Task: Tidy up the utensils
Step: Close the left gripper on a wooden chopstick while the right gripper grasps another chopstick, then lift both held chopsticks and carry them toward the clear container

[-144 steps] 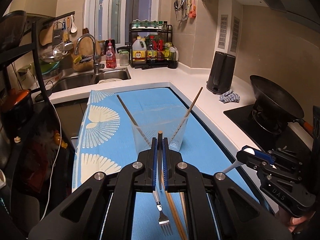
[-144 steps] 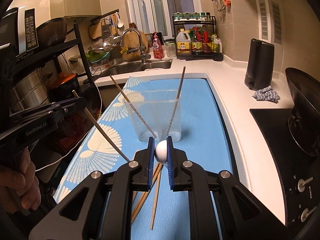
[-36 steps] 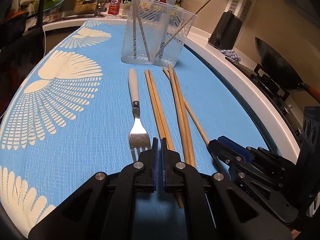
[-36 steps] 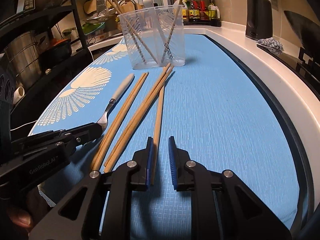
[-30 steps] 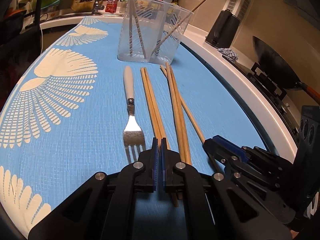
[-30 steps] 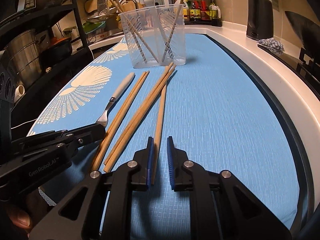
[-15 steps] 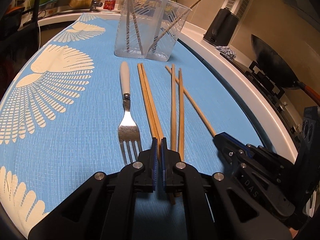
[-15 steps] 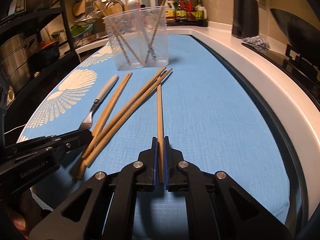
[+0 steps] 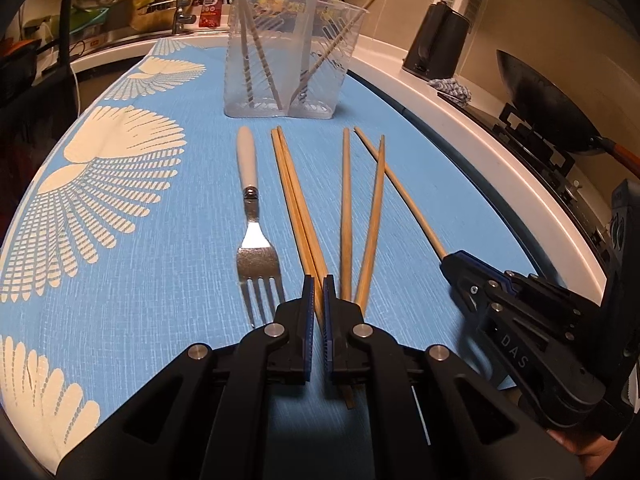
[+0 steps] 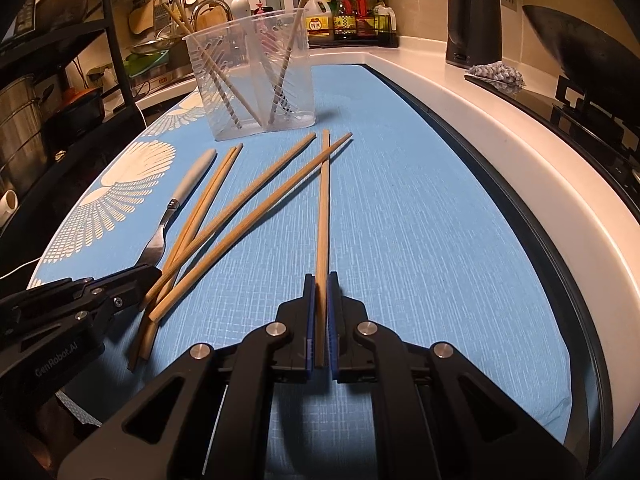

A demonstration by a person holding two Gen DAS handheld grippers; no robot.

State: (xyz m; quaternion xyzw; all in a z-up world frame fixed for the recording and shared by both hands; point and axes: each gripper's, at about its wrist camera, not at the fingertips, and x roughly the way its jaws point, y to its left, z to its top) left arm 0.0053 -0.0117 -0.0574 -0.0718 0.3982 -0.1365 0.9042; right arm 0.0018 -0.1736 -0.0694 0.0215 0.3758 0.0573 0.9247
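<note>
A clear plastic cup stands on the blue mat and holds chopsticks and a white-handled utensil. A fork and several wooden chopsticks lie on the mat in front of it. My left gripper is shut on a pair of chopsticks at their near end. My right gripper is shut on a single chopstick, which points toward the cup; it also shows in the left wrist view. Two more chopsticks lie between the two grippers.
The blue mat covers a white counter. A stove with a black wok is at the right. A black kettle, a cloth, a bottle rack and a sink are at the back. A black shelf stands at the left.
My right gripper has closed on the single chopstick and pulled it away from the others. My left gripper has moved onto the chopstick pair beside the fork.
</note>
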